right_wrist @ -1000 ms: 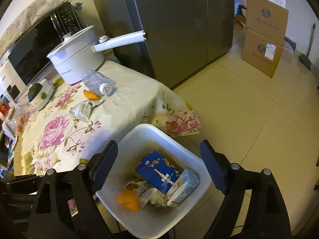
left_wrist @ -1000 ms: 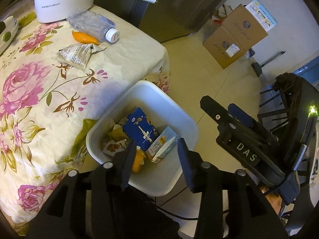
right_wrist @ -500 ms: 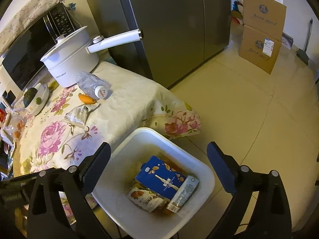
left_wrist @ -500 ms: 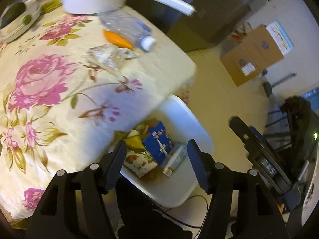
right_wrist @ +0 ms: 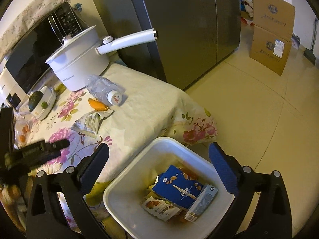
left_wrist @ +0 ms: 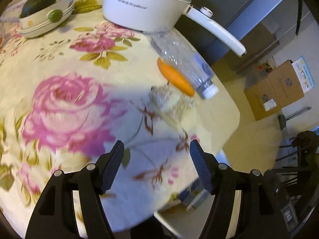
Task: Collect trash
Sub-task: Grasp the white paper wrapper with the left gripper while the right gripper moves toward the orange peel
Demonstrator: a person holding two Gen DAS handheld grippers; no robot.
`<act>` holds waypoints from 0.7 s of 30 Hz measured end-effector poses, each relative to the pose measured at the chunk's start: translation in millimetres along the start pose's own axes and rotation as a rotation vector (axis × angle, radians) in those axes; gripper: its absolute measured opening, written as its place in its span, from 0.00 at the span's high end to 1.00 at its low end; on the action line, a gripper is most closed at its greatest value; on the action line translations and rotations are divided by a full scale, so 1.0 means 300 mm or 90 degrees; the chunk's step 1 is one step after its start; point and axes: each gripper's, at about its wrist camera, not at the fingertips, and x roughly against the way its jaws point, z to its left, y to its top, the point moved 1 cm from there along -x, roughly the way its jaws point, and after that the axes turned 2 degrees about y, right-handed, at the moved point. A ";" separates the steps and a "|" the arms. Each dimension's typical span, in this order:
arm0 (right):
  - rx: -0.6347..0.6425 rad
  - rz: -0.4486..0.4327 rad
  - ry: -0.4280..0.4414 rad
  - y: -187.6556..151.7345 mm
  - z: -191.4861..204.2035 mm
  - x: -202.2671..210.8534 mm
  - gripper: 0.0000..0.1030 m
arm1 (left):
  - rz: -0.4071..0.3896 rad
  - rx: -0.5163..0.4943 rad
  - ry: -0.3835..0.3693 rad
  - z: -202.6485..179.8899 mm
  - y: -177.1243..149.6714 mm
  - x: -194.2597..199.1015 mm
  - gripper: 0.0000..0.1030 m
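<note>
Trash lies on the flowered desk (right_wrist: 139, 107): a crumpled wrapper (right_wrist: 87, 123) with small print too fine to read, an orange peel (right_wrist: 97, 105) just beside it, and a clear plastic bottle (right_wrist: 103, 89) on its side with a white cap. Behind them stands a white pot (left_wrist: 147, 4) lettered "Royalstar". Beside the desk, on the floor, a white bin (right_wrist: 127, 195) holds a blue carton (right_wrist: 179, 189), a snack packet (right_wrist: 161, 207) and other scraps. The left gripper (left_wrist: 156, 159) hangs empty over the desk with fingers apart; the right gripper (right_wrist: 157, 159) gapes wide above the bin.
</note>
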 end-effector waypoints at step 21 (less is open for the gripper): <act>-0.022 0.045 -0.004 -0.028 -0.057 -0.107 0.07 | -0.035 0.192 -0.177 0.006 0.129 -0.212 0.70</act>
